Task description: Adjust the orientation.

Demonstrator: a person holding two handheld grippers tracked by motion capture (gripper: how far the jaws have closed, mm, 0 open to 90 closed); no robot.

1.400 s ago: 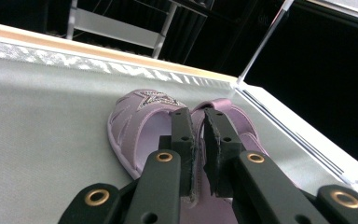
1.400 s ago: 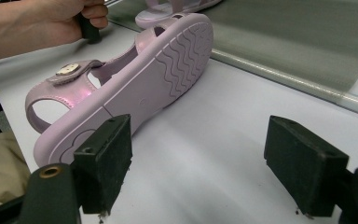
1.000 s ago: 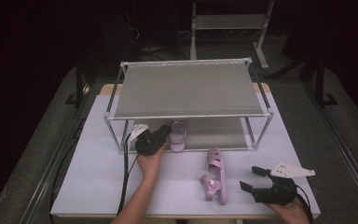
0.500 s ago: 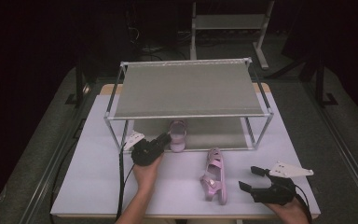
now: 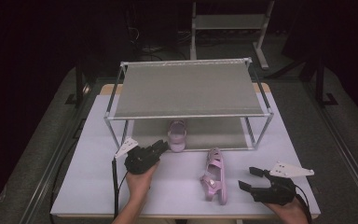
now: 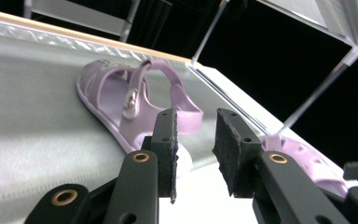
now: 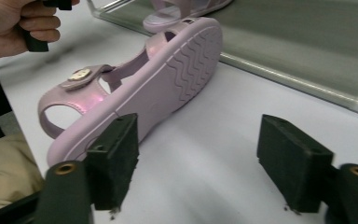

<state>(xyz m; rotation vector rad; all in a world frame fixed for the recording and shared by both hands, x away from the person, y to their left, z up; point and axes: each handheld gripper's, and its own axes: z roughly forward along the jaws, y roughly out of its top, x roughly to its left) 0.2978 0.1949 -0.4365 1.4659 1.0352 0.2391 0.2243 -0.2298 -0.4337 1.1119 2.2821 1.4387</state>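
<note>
we are keeping the right tongs (image 5: 250,178) apart just right of the sandal (image 5: 213,176) lying on its side on the bench (image 5: 177,186), lengthwise toward the rack (image 5: 189,91), while the left tongs (image 5: 161,147), empty, are opening.

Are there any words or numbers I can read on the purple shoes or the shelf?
None can be read.
The small gold round badge on the strap of the lilac plastic sandal lying on its side: too blurred to read.
The lilac sandal on the grey lower shelf: its buckle shows no letters.
</note>
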